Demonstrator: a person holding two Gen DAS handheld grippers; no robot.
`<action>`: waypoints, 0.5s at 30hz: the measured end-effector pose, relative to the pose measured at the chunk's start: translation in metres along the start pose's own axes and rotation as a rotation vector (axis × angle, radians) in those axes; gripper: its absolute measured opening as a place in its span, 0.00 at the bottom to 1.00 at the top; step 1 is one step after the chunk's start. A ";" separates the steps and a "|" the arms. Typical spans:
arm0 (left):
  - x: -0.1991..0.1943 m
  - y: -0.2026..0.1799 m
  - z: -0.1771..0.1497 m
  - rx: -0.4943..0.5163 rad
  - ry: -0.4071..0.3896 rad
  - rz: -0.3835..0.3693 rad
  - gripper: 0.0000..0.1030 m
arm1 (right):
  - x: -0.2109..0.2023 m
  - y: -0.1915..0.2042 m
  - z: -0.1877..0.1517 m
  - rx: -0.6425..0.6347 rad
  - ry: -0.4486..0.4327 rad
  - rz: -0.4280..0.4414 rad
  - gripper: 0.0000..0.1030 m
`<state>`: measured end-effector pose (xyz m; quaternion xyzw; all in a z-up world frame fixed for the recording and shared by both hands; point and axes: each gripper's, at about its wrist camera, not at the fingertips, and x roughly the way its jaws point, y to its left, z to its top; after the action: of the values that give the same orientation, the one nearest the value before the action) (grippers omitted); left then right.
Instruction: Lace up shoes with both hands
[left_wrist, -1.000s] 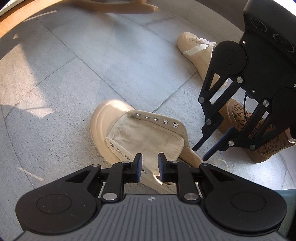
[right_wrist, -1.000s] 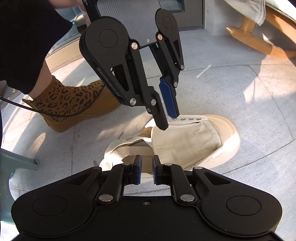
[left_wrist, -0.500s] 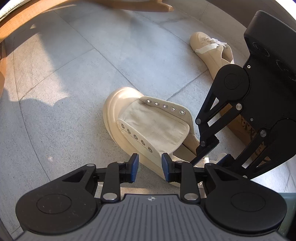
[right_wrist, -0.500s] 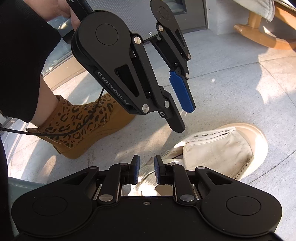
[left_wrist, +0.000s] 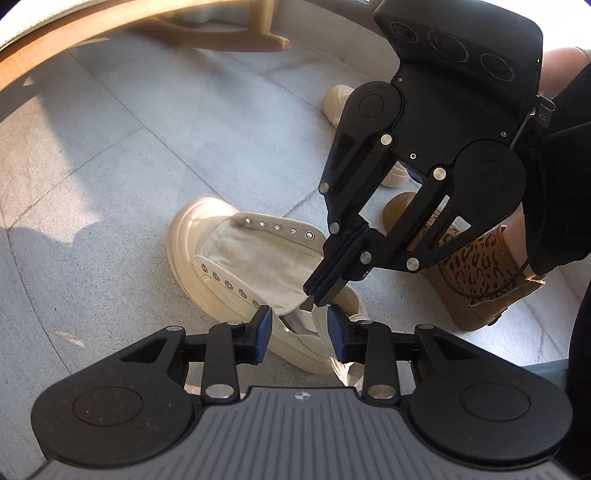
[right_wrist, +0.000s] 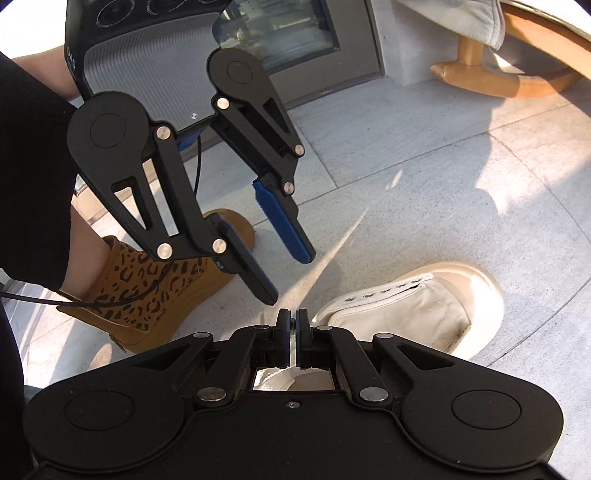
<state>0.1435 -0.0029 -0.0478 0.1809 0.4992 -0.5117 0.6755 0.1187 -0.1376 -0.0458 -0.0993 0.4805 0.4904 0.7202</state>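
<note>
Left wrist view: cream shoe (left_wrist: 236, 266) lies on the grey tiled floor (left_wrist: 110, 155), tongue exposed, both eyelet rows (left_wrist: 277, 229) empty, no lace threaded. Left hand-held gripper (left_wrist: 297, 332) hovers over the shoe's heel end, jaws opening, pads touching nothing. Right hand-held gripper (left_wrist: 314, 295) is closed, a pale lace end (left_wrist: 307, 305) pinched at its tips. Second cream shoe (left_wrist: 340, 103) well apart, partly hidden. Right wrist view: right hand-held gripper (right_wrist: 292, 321) is clamped with a thin pale strip in the slit; left hand-held gripper (right_wrist: 291, 273) is parted, above the floor beside the shoe (right_wrist: 424, 306). Judgement: lacing barely begun; every eyelet remains.
</note>
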 end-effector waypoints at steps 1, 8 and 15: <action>0.000 0.000 0.001 0.002 -0.007 0.002 0.32 | -0.005 -0.004 0.002 0.016 -0.018 0.001 0.01; 0.008 0.001 0.010 -0.021 -0.014 0.054 0.33 | -0.031 -0.015 0.009 0.025 -0.089 -0.049 0.01; 0.007 0.008 0.017 -0.049 -0.075 0.113 0.33 | -0.041 -0.023 0.014 0.045 -0.135 -0.036 0.01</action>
<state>0.1592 -0.0161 -0.0485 0.1730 0.4750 -0.4665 0.7258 0.1435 -0.1652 -0.0136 -0.0585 0.4398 0.4721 0.7617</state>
